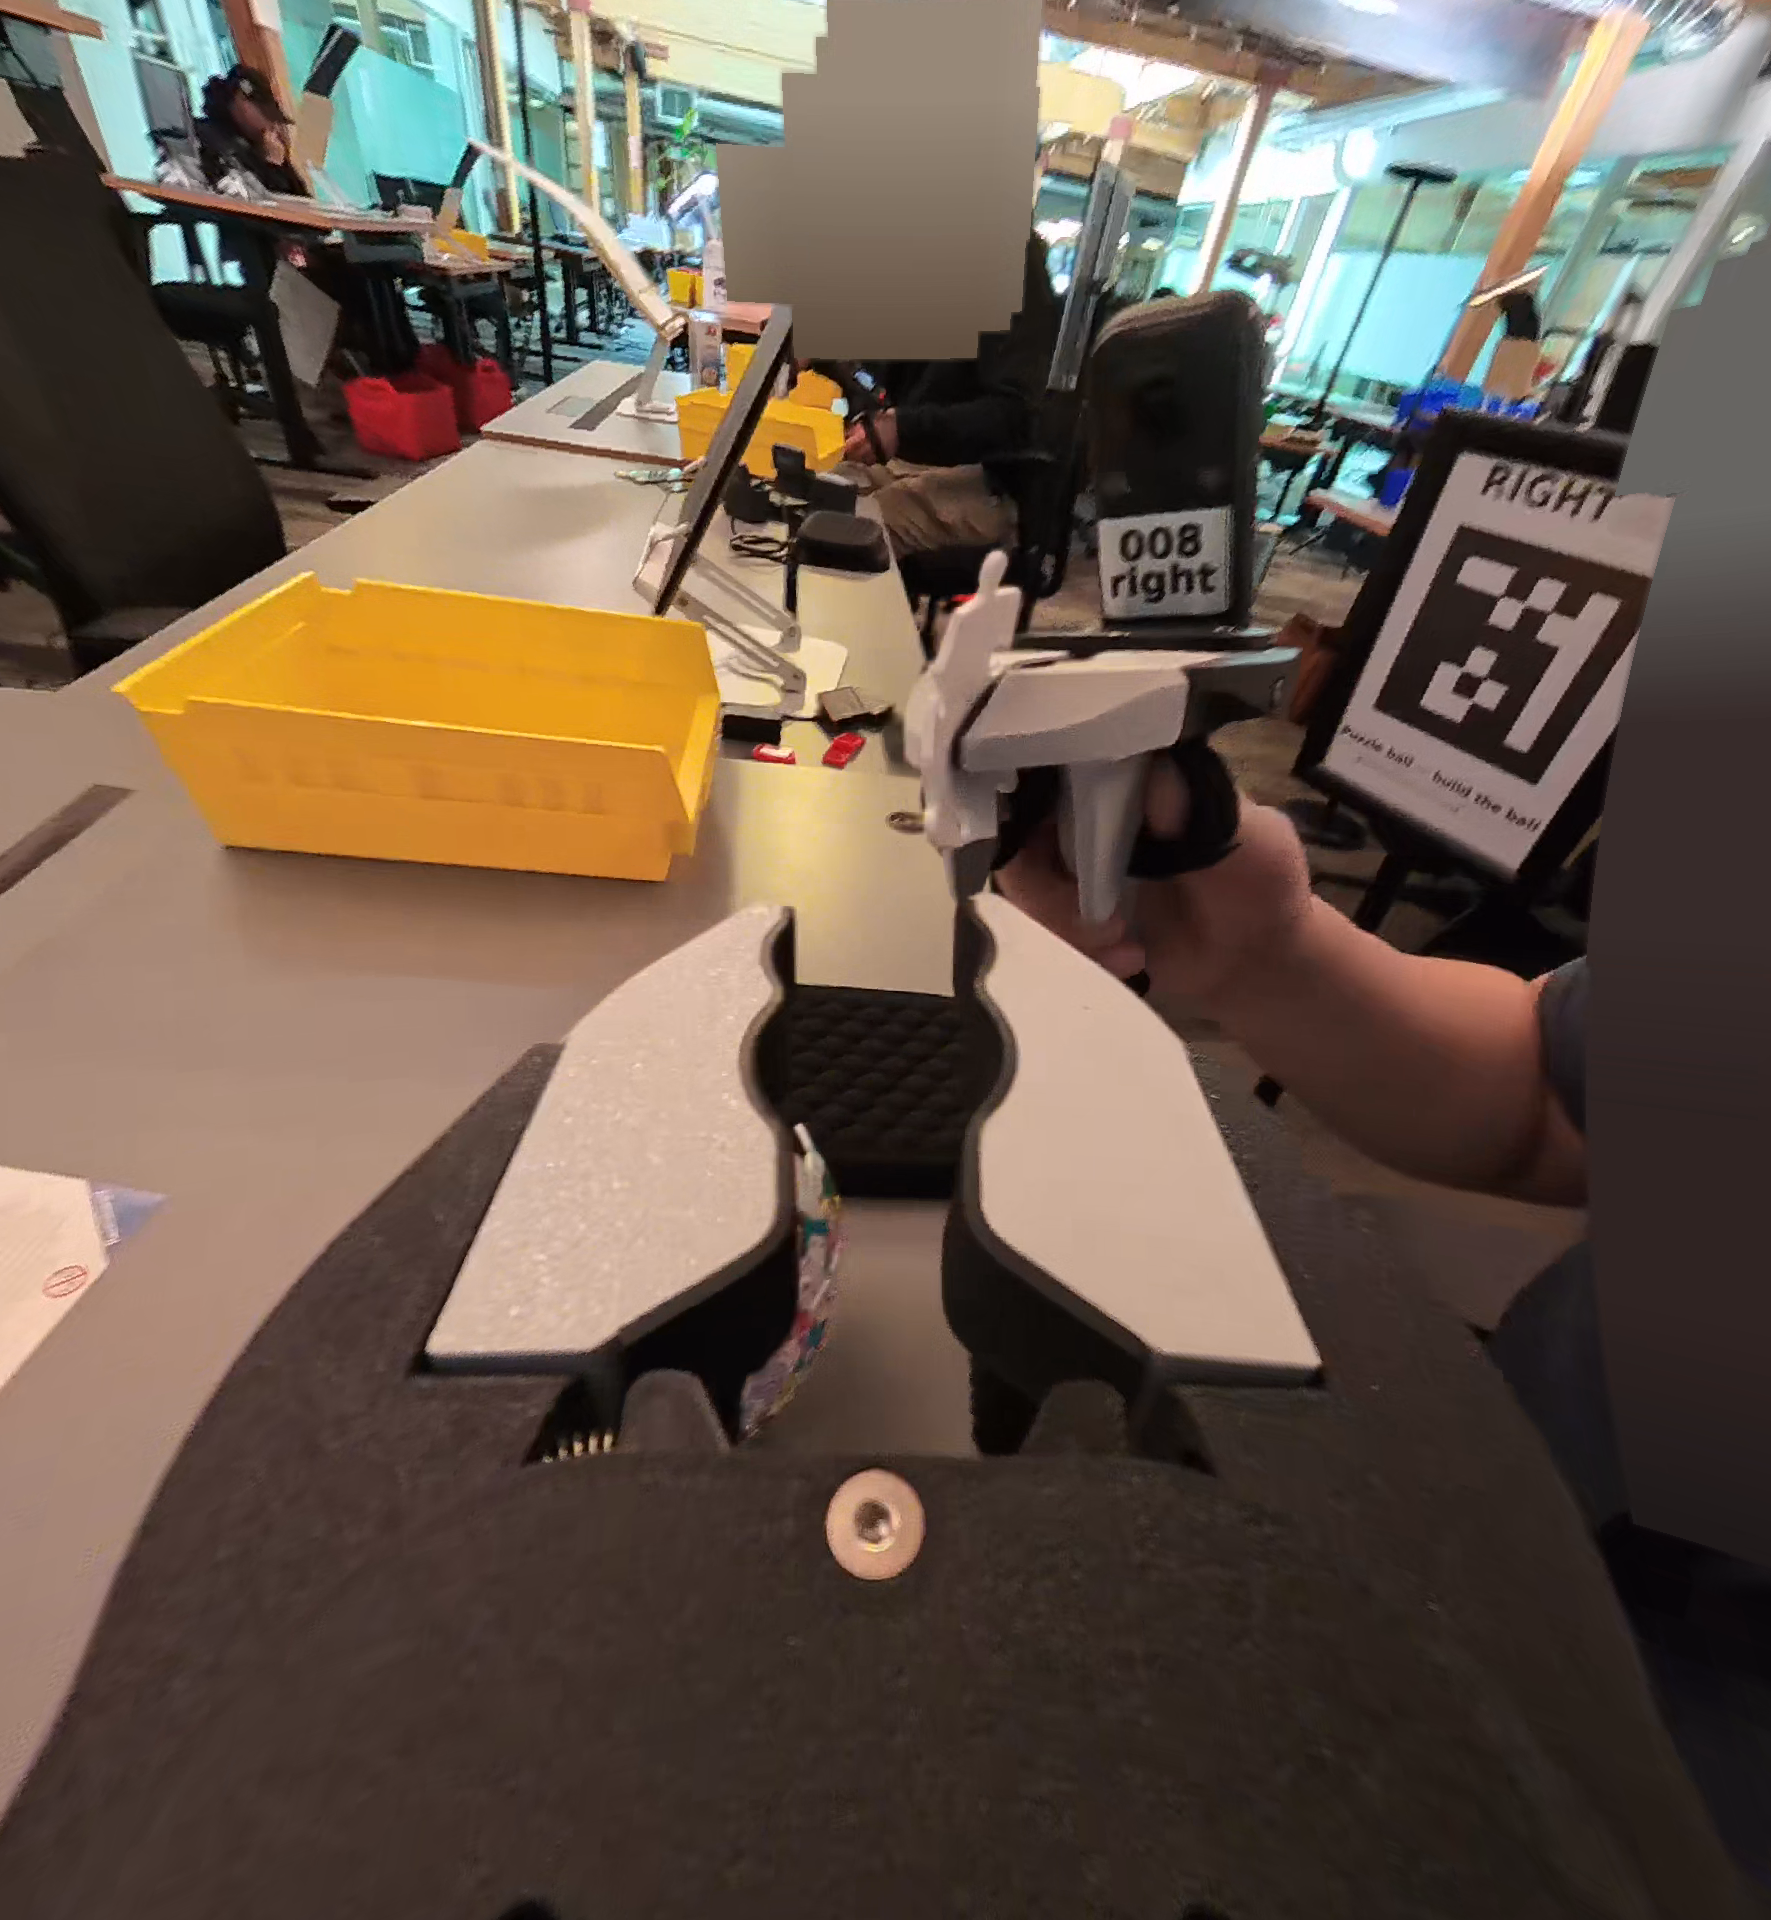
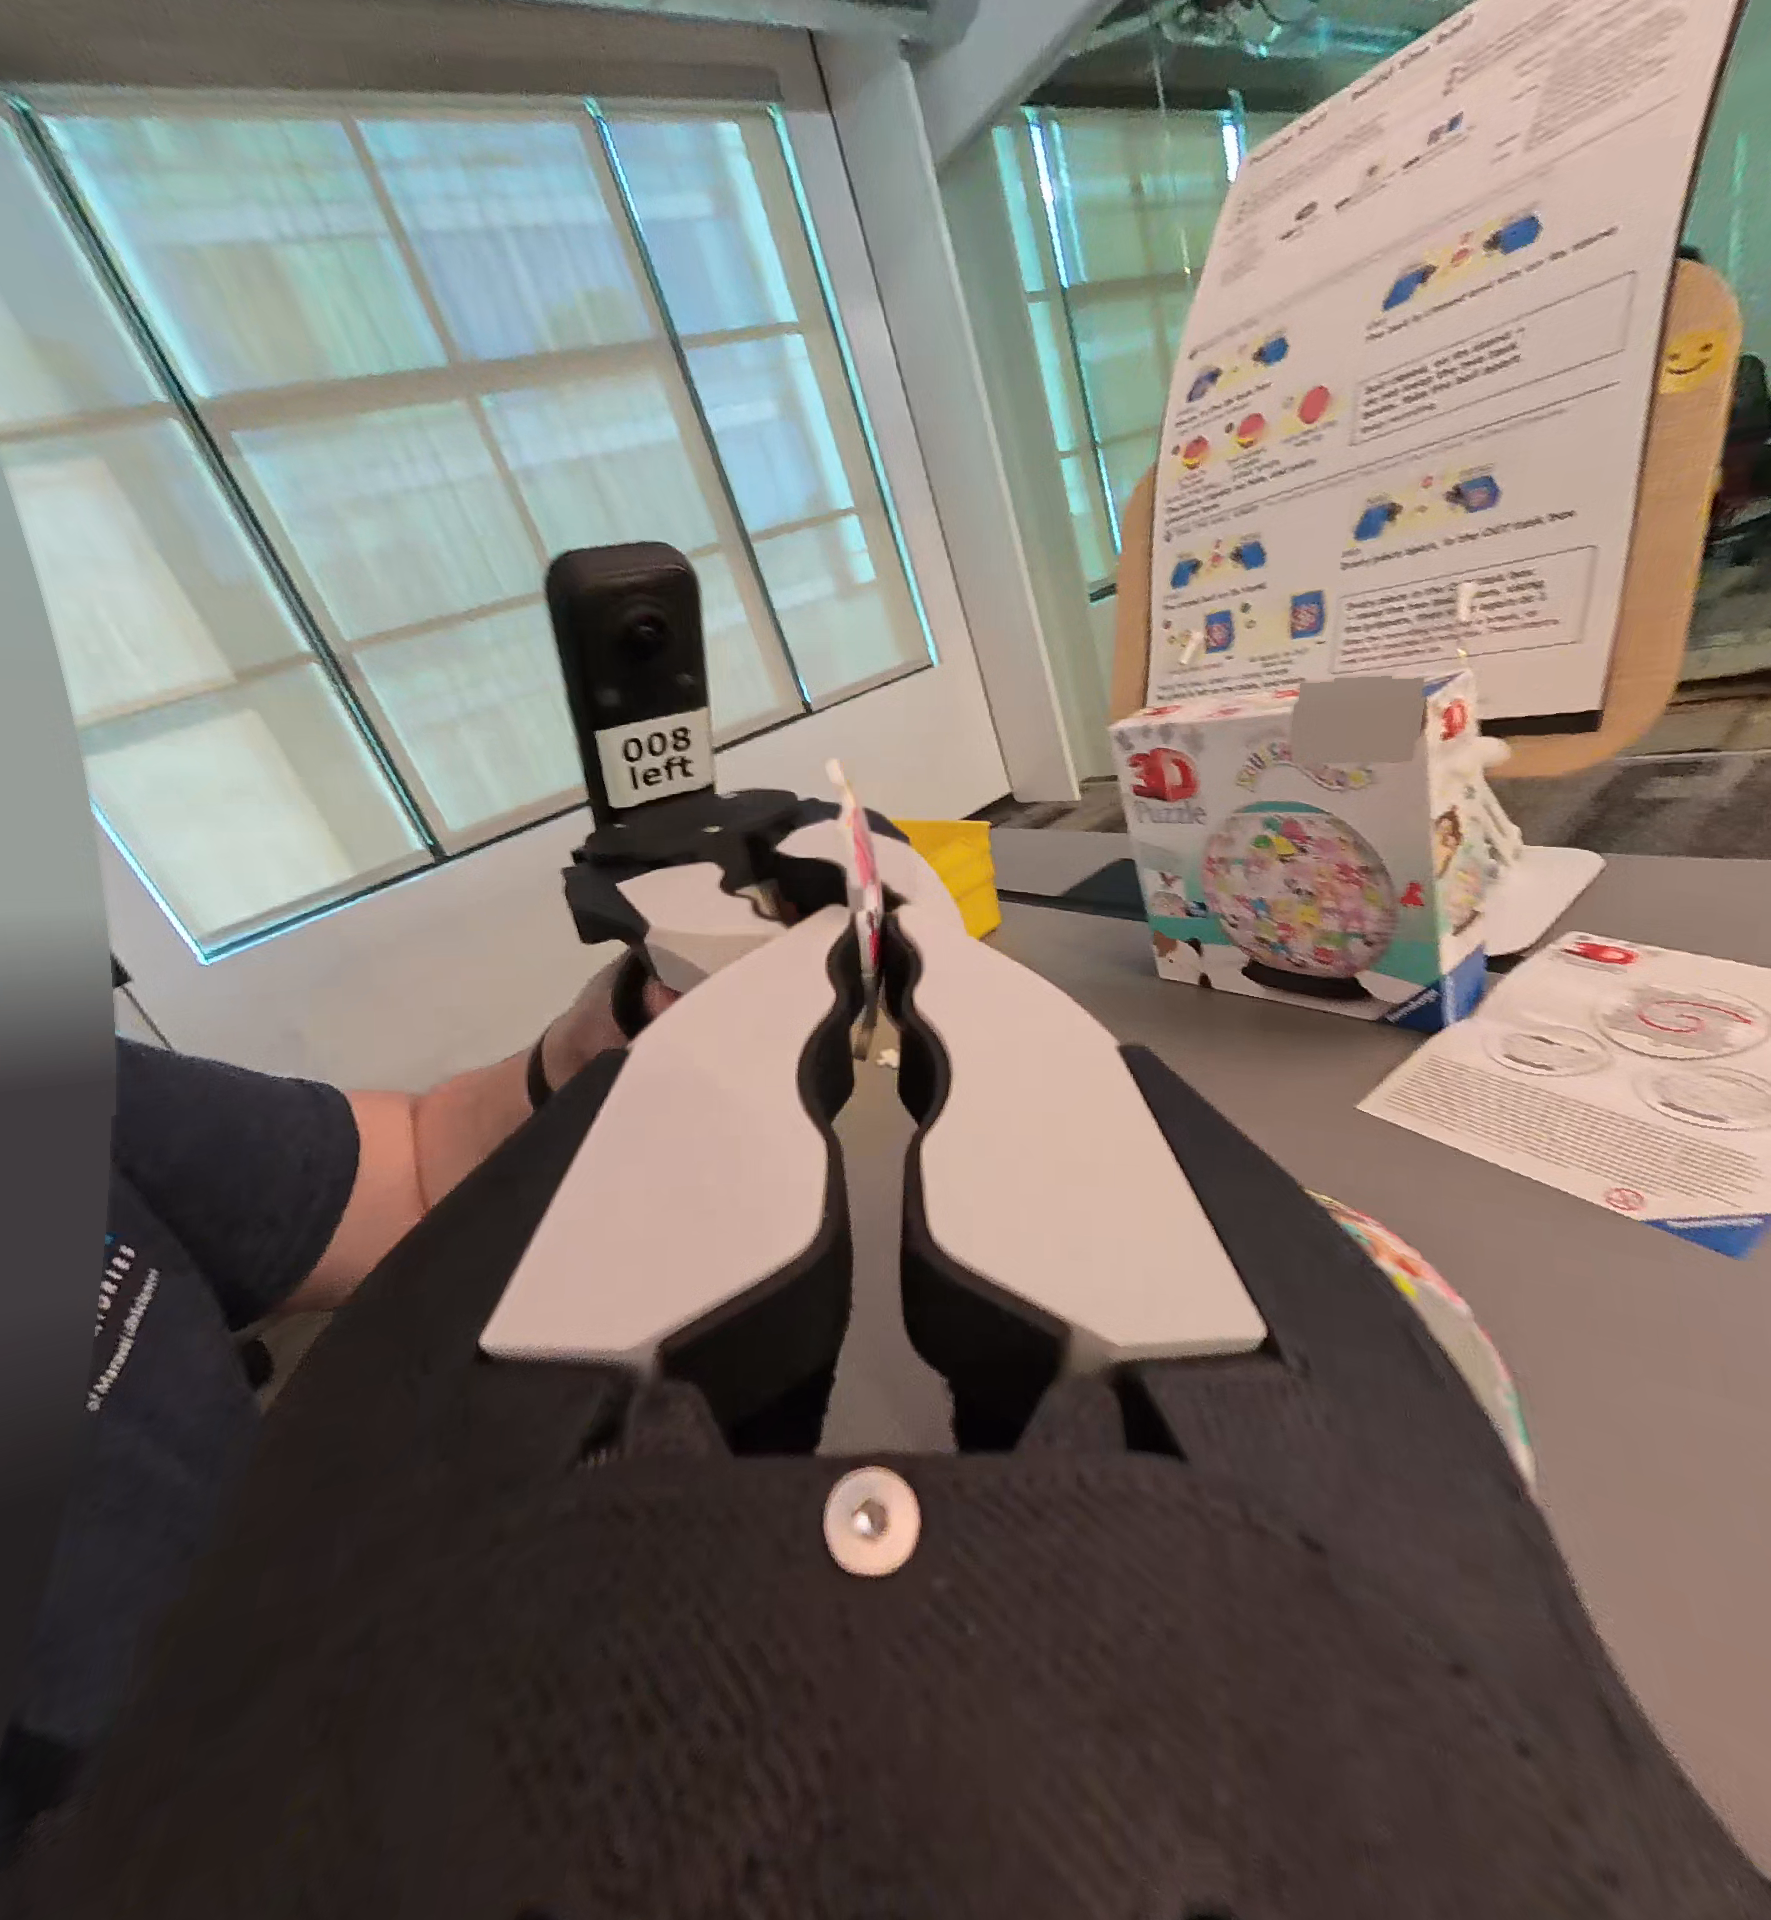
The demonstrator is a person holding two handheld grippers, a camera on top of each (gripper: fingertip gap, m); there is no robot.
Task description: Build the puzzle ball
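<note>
My right gripper (image 2: 868, 930) is shut on a thin puzzle piece (image 2: 860, 873), held upright and seen edge-on. In the left wrist view it (image 1: 948, 748) points left, and the piece's white back (image 1: 974, 634) sticks up from its tips. My left gripper (image 1: 876, 925) is open, facing the right one just above the grey table (image 1: 237, 987). A colourful curved piece (image 1: 808, 1278) lies against the inner face of its left finger, not clamped. A colourful curved part of the puzzle ball (image 2: 1432, 1351) shows low on the right, blurred.
A yellow bin (image 1: 424, 727) stands on the table at left, with a monitor on a stand (image 1: 725, 468) behind it. The puzzle box (image 2: 1296, 862), a leaflet (image 2: 1629, 1081) and an instruction poster (image 2: 1432, 364) are on the right. A marker sign (image 1: 1483, 644) stands beyond the table. The tips of both grippers are at nearly the same place.
</note>
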